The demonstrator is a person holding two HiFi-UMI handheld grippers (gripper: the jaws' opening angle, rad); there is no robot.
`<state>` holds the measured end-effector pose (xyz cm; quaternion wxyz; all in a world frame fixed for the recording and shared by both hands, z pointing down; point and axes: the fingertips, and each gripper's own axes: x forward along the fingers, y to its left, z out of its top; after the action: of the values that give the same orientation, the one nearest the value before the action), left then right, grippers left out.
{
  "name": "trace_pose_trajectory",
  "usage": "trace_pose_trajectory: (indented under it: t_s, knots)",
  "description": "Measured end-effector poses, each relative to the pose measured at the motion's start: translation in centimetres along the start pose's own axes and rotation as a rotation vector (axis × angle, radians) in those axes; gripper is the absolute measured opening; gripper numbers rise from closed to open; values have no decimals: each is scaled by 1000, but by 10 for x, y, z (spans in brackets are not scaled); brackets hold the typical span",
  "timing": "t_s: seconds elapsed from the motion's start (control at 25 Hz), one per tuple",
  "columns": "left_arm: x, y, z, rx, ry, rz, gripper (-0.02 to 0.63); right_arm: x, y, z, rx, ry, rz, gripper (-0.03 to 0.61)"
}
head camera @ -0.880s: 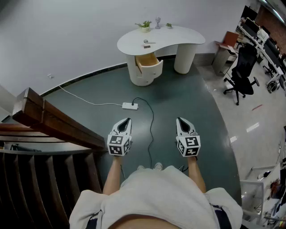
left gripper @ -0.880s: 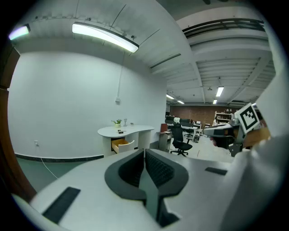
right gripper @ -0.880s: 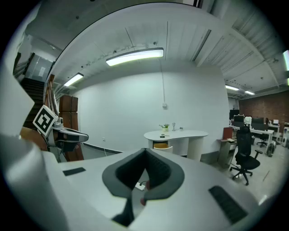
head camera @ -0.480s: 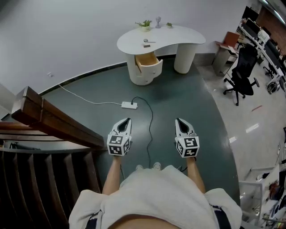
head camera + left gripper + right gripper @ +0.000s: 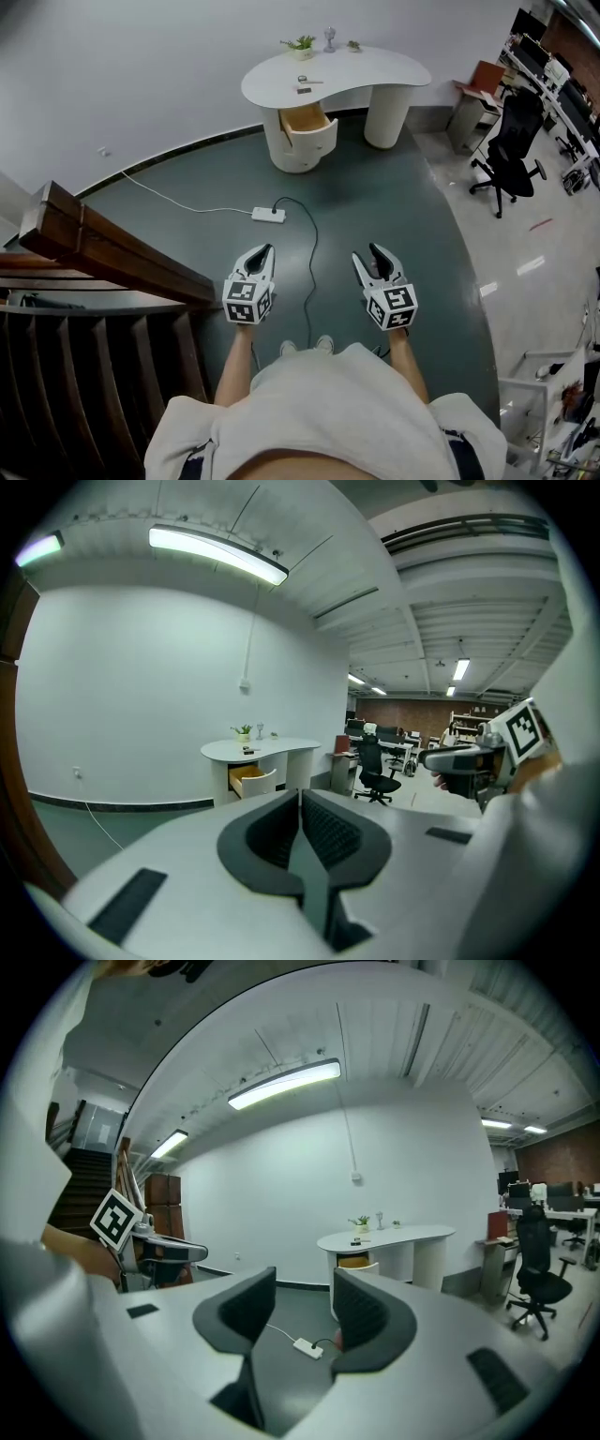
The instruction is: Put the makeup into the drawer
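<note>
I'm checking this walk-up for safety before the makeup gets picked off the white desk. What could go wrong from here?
1. The black cable and white power strip lie on the floor between the person and the desk; a foot could catch them.
2. The open drawer juts out from the desk; a leg could knock it.
3. The makeup items look small and flat, so they may slip from the right gripper.
</note>
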<state>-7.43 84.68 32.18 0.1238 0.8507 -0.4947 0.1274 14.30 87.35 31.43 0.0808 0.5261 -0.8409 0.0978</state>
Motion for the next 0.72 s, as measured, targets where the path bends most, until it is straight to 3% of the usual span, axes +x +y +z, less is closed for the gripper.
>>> trace_pose_trajectory:
  t_s: [0.2, 0.72]
  knots:
    - [16, -19, 3, 1, -3, 10, 18, -3, -22, -3, -5, -13, 17, 271]
    - [49, -23, 7, -4, 4, 46, 18, 20, -62, -8, -6, -14, 41, 307]
